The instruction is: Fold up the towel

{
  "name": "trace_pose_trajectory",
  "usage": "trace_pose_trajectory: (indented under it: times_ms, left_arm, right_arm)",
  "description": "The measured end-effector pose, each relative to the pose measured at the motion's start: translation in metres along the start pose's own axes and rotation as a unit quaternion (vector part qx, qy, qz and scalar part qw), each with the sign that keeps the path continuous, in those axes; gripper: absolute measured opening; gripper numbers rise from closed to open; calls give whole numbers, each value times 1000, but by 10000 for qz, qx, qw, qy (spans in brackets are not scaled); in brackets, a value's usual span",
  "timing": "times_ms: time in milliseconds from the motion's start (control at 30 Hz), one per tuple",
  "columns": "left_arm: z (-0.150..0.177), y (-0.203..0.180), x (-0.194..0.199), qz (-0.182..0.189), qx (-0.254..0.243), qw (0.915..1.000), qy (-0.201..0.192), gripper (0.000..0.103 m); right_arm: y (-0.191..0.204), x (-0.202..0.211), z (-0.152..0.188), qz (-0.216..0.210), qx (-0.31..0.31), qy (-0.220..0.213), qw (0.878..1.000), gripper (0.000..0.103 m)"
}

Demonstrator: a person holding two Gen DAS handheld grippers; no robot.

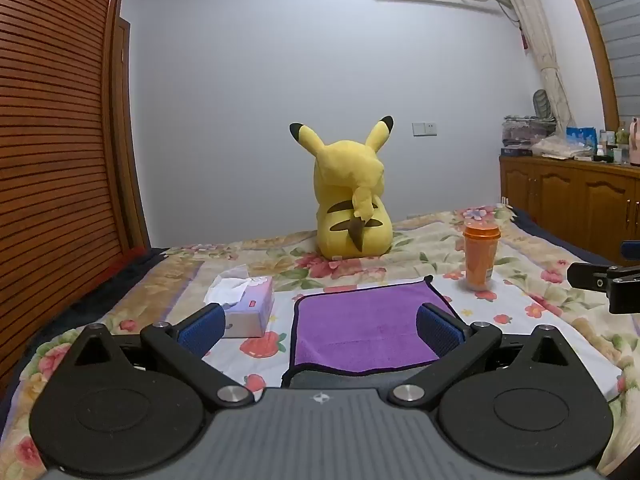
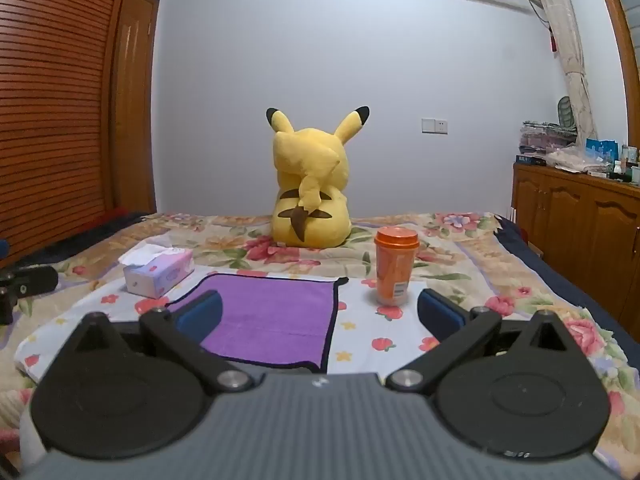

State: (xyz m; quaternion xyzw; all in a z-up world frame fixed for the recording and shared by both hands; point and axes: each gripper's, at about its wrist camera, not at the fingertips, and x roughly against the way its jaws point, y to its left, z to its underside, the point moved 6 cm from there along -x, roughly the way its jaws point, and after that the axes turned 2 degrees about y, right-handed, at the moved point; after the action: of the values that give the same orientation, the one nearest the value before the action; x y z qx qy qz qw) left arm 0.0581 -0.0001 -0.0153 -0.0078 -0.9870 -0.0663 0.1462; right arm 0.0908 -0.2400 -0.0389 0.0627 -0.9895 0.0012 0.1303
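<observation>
A purple towel (image 1: 360,326) with a dark border lies flat on the flowered bedspread; its near edge shows a folded-over grey underside. It also shows in the right wrist view (image 2: 276,316). My left gripper (image 1: 320,326) is open and empty, its blue-padded fingers (image 1: 200,330) spread above the towel's near left part. My right gripper (image 2: 320,316) is open and empty, hovering over the towel's right edge. The right gripper's tip shows at the right edge of the left wrist view (image 1: 600,284).
A tissue box (image 1: 248,312) sits left of the towel. An orange cup (image 1: 480,256) with a lid stands to its far right. A yellow plush toy (image 1: 350,200) sits behind. A wooden wardrobe (image 1: 52,140) is left, a wooden cabinet (image 1: 572,200) right.
</observation>
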Motion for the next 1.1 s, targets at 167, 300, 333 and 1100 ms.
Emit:
trace_pose_trajectory:
  times_ms: [167, 300, 333, 1100]
  left_arm:
    - [0, 0, -1, 8, 0, 10000, -8, 103]
    - [0, 0, 0, 0, -6, 10000, -27, 103]
    - [0, 0, -1, -2, -7, 10000, -27, 103]
    - [0, 0, 0, -10, -21, 10000, -54, 103]
  right_arm:
    - [0, -1, 0, -26, -55, 18, 10000, 103]
    - [-1, -1, 0, -33, -49, 20, 10000, 103]
    - [1, 0, 1, -14, -42, 9, 10000, 103]
    - [-2, 0, 0, -12, -53, 11, 10000, 103]
